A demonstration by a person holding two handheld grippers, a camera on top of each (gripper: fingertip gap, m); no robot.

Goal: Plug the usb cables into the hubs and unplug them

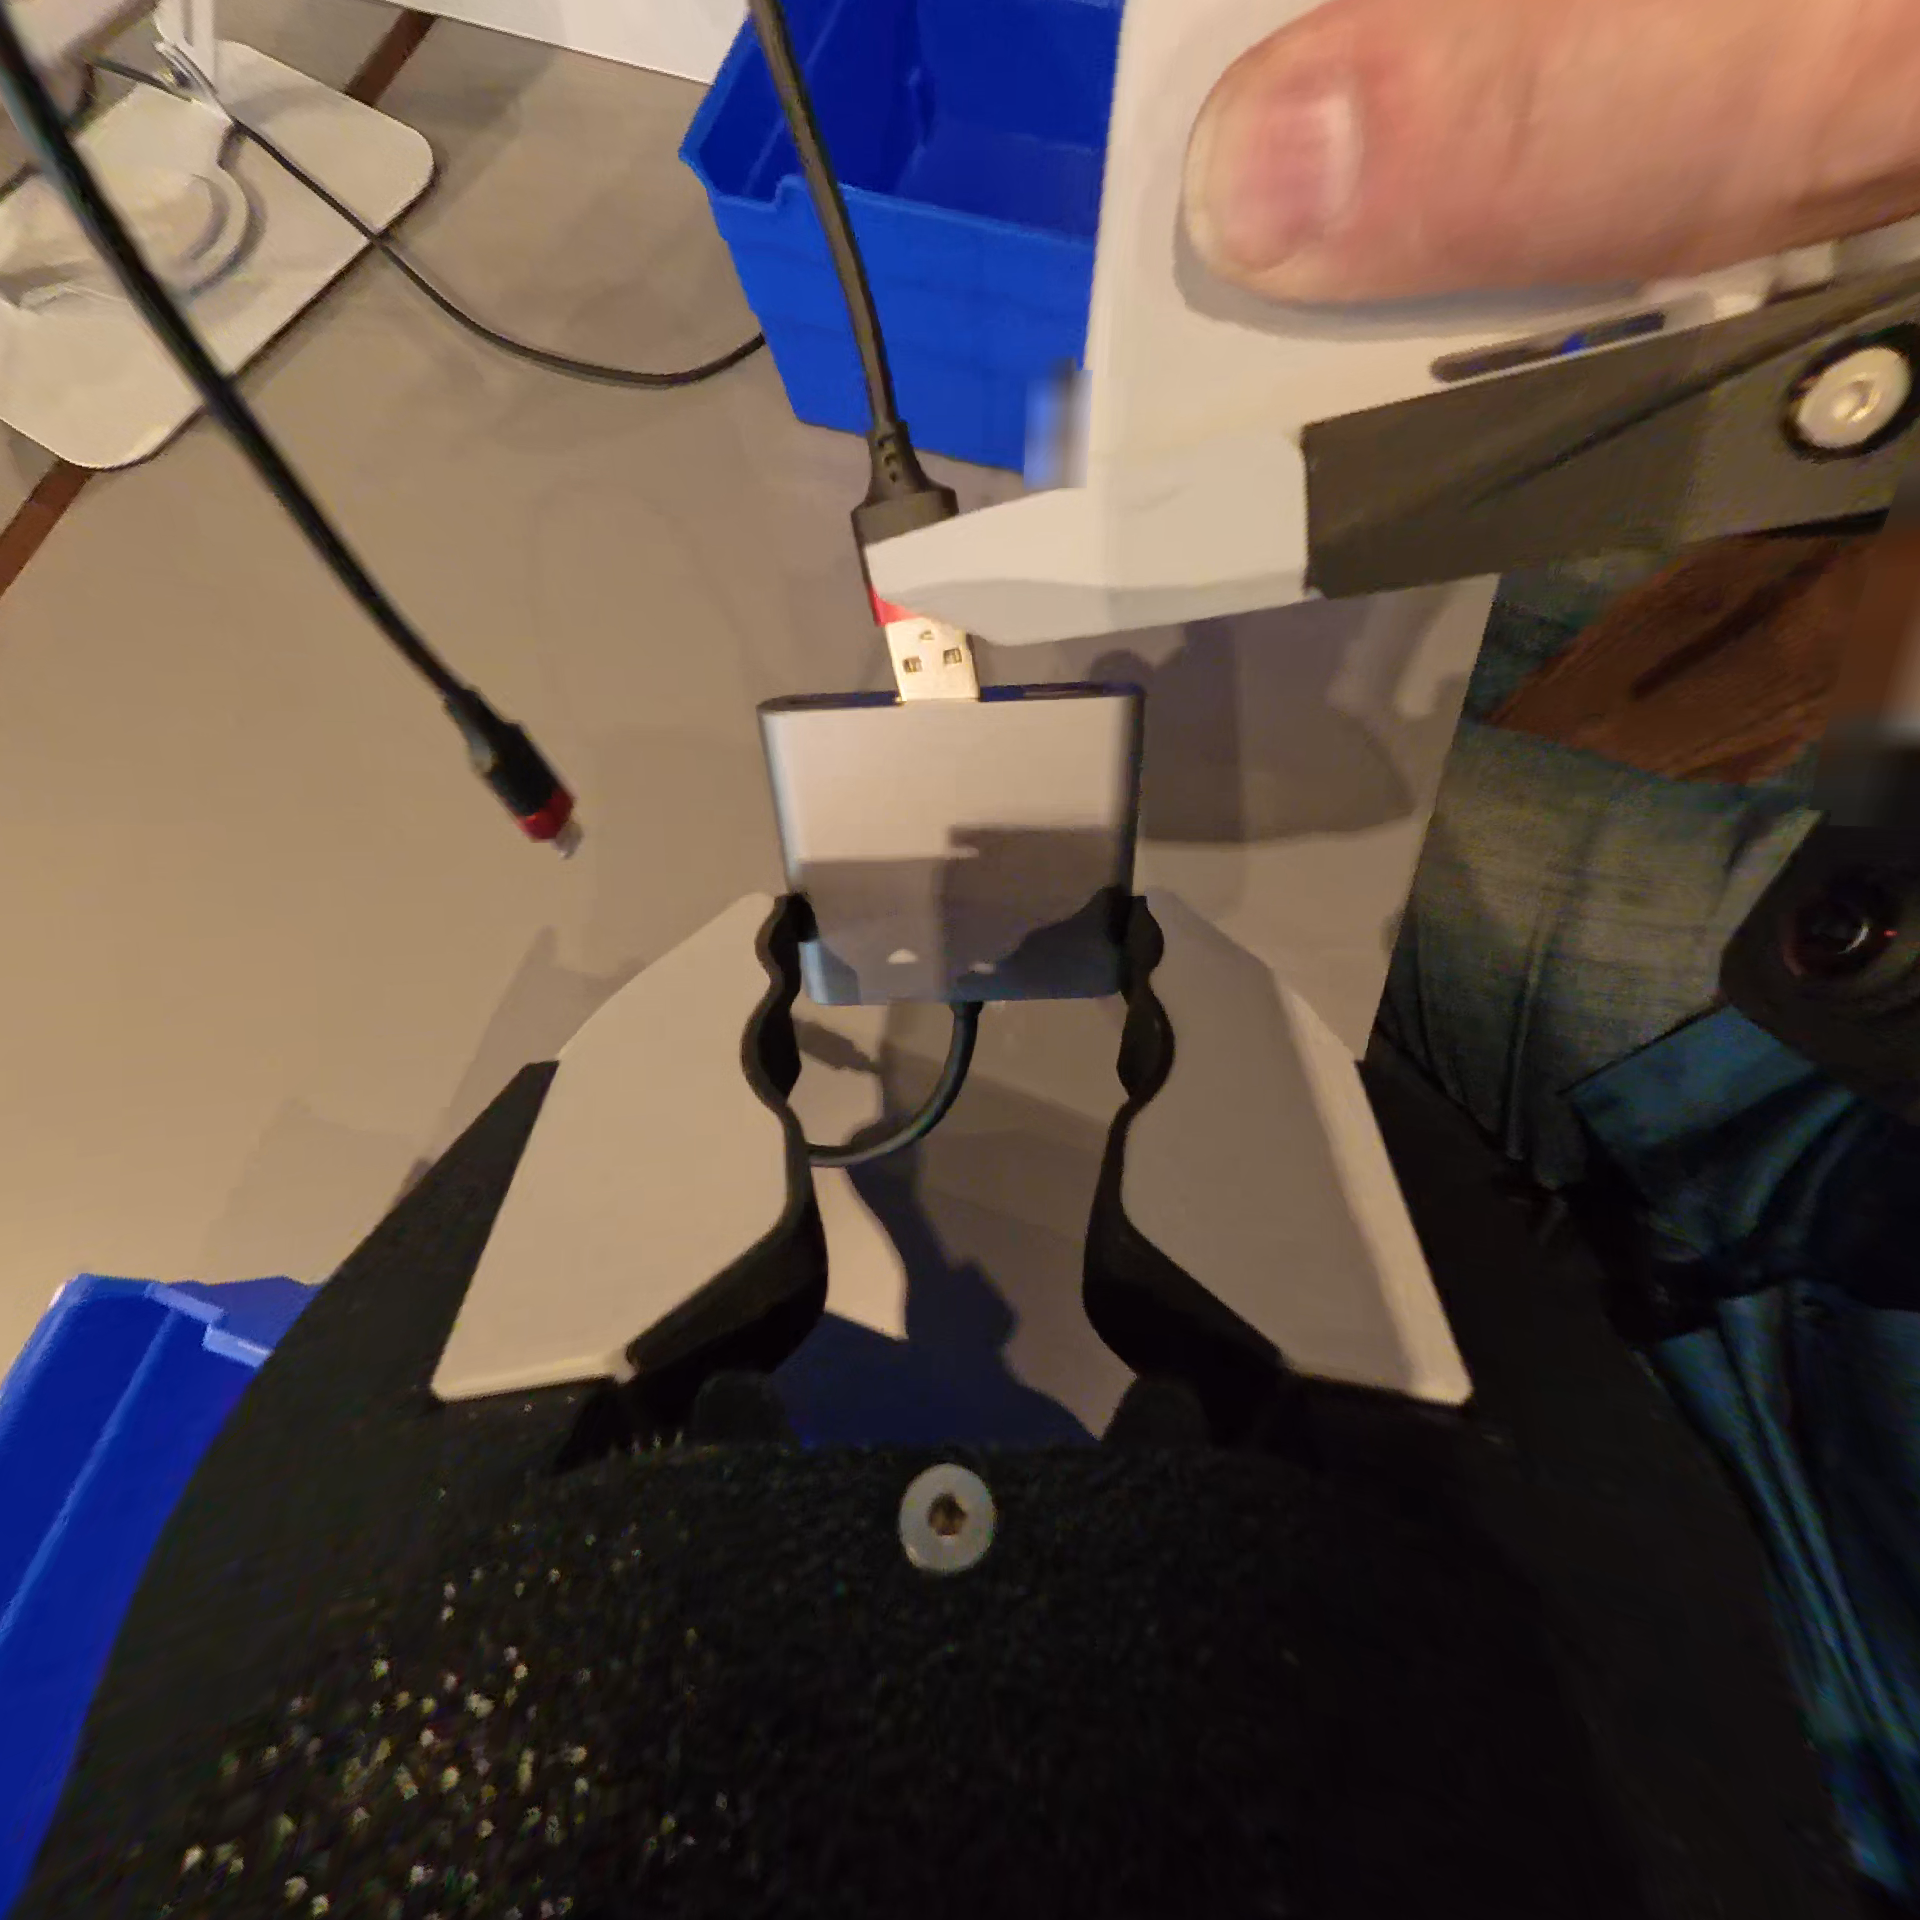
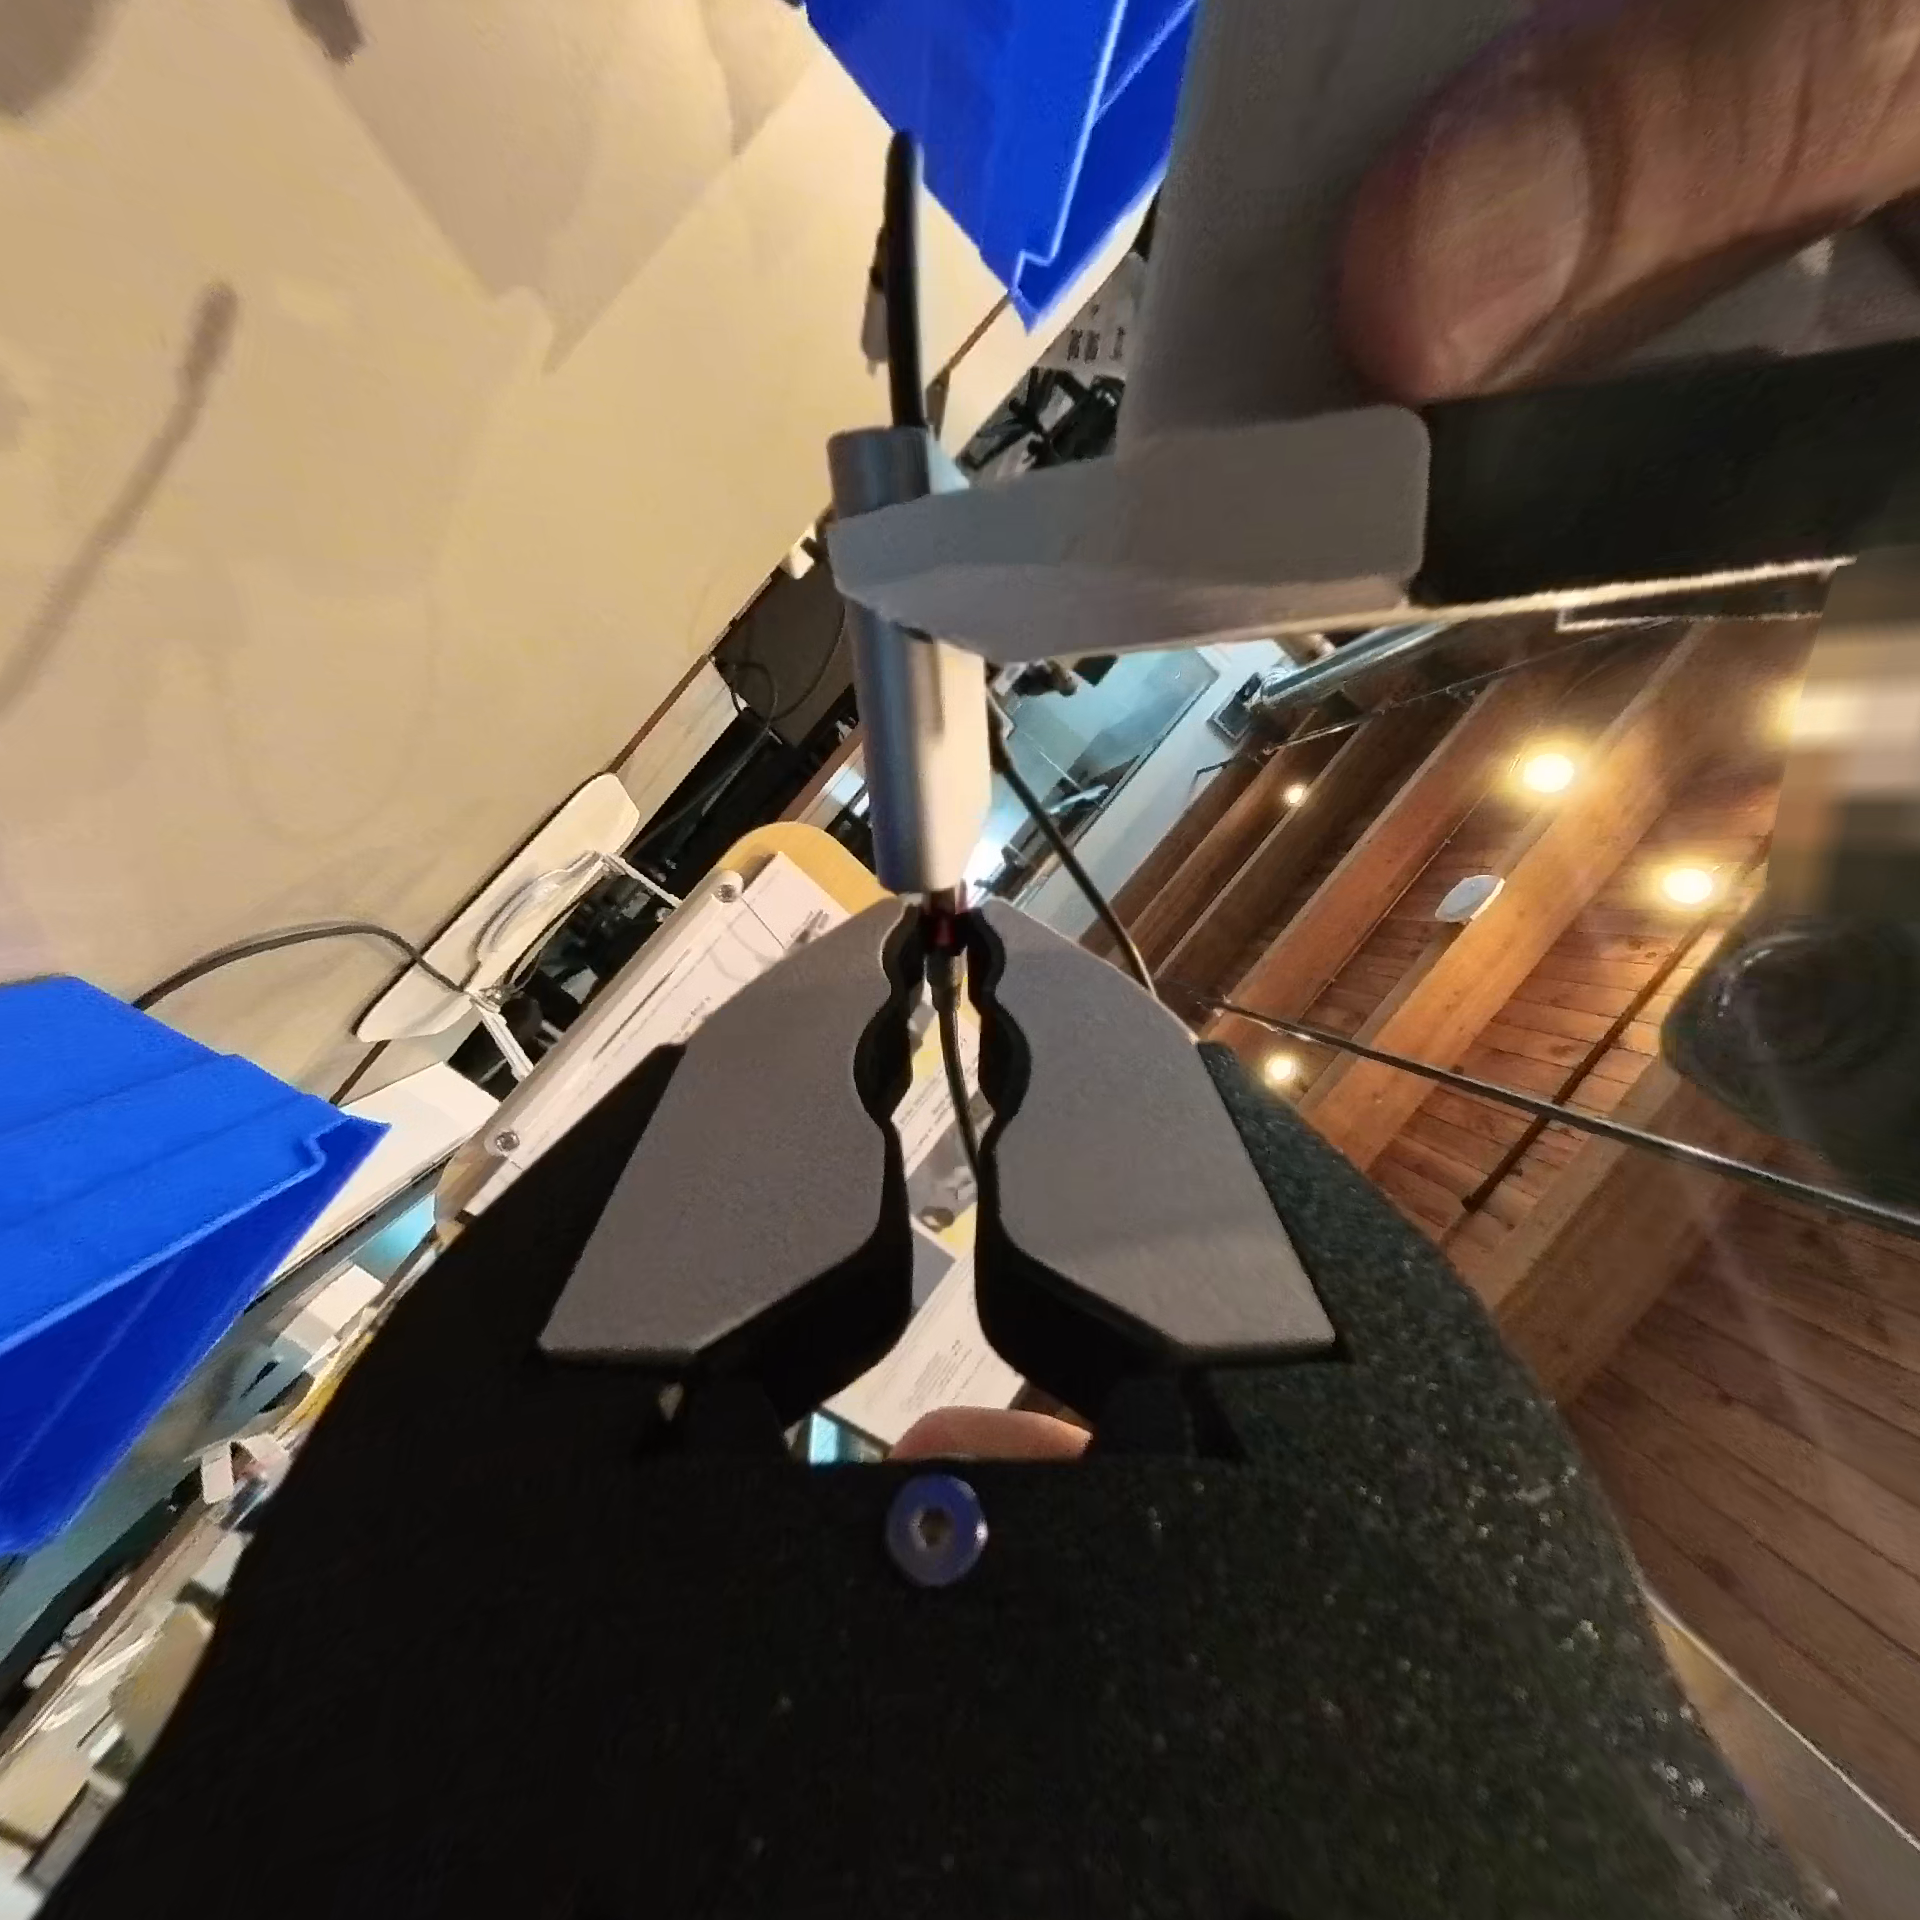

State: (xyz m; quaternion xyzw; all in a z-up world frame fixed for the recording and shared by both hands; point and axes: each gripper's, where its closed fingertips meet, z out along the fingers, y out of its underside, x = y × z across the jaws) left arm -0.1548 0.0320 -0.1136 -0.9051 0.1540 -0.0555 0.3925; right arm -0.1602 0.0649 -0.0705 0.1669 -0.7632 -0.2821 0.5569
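1. Gripping the grey hub (image 1: 951, 831) by its near corners, the left claw (image 1: 961, 935) pinches it between black pads, holding the hub above the table (image 1: 312, 935).
2. At the hub's far edge, the metal tip of a USB plug (image 1: 935, 665) meets the port row; how deep it sits cannot be told.
3. The right claw (image 2: 943, 940) is pressed together on that plug's black and red body, its cable (image 2: 961, 1091) trailing back between the fingers; in the left wrist view it shows as a white finger (image 1: 1081, 571) coming in from the hub's right.
4. A thumb (image 1: 1507, 145) rests on the white frame above and right of the hub.
5. The hub's own short black lead (image 1: 935, 1101) loops below its near edge, inside the left claw's gap.
6. Left of the hub, a second cable end (image 1: 530, 800) with a red collar hangs free, well apart from it.
7. Beyond the hub stands a blue bin (image 1: 914, 239); another blue bin (image 1: 94, 1507) sits near and left. The stretch of table between them is open.
8. Far left of the hub, a silver stand base (image 1: 208, 208) lies on the grey table, a thin black wire (image 1: 499, 332) curving past it.
9. Right of the hub, the table edge drops to dark cloth (image 1: 1621, 935).
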